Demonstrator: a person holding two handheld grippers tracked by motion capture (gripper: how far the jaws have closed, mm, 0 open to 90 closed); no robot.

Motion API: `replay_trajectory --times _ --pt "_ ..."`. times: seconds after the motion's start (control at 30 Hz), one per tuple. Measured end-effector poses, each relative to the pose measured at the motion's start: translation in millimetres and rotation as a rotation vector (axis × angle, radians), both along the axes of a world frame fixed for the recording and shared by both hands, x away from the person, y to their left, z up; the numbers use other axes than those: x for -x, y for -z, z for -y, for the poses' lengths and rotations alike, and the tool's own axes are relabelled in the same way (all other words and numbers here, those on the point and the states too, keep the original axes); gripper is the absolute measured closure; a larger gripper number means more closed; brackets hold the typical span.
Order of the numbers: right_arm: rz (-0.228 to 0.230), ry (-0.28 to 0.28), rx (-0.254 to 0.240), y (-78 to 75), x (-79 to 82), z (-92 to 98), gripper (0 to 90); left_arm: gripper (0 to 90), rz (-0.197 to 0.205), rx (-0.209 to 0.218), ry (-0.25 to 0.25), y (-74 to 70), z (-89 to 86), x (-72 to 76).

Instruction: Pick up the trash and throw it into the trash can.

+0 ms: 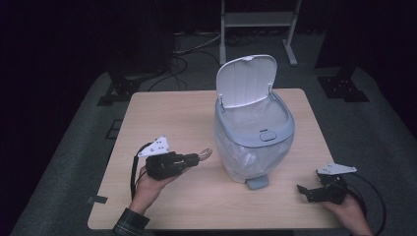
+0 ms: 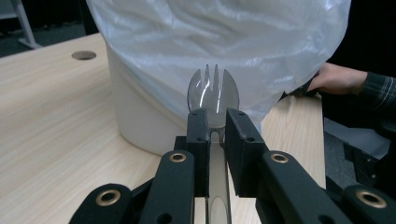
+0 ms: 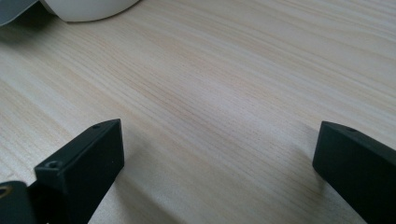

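The spork (image 2: 213, 93) is clear plastic, and the left gripper view shows its tines pointing up against the bag (image 2: 224, 42) lining the bin (image 1: 253, 132). The high view shows it sticking out level from the left gripper (image 1: 193, 159), just left of the bin and above the table (image 1: 162, 113), with the bin's lid (image 1: 246, 78) standing open. That gripper's jaws are clamped on the spork's handle. The right gripper (image 1: 304, 191) rests on the table right of the bin; its own view shows its jaws wide apart, holding nothing.
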State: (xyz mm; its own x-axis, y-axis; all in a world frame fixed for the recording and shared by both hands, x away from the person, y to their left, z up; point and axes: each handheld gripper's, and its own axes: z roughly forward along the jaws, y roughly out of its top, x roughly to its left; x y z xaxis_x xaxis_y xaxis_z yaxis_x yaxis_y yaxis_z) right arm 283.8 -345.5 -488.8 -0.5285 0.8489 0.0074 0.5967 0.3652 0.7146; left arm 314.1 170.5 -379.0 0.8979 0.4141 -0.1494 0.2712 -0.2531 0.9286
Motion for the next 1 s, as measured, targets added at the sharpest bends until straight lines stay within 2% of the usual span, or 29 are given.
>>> replay_trajectory --times 0.43,1.0 --pt "0.0 0.0 -0.001 0.0 0.0 0.0 0.9 79.7 0.038 0.013 0.037 -28.4 6.4 -5.5" --pt "0.0 0.0 0.0 0.0 0.0 0.0 0.9 79.7 0.096 0.04 0.06 -65.9 7.4 -10.7"
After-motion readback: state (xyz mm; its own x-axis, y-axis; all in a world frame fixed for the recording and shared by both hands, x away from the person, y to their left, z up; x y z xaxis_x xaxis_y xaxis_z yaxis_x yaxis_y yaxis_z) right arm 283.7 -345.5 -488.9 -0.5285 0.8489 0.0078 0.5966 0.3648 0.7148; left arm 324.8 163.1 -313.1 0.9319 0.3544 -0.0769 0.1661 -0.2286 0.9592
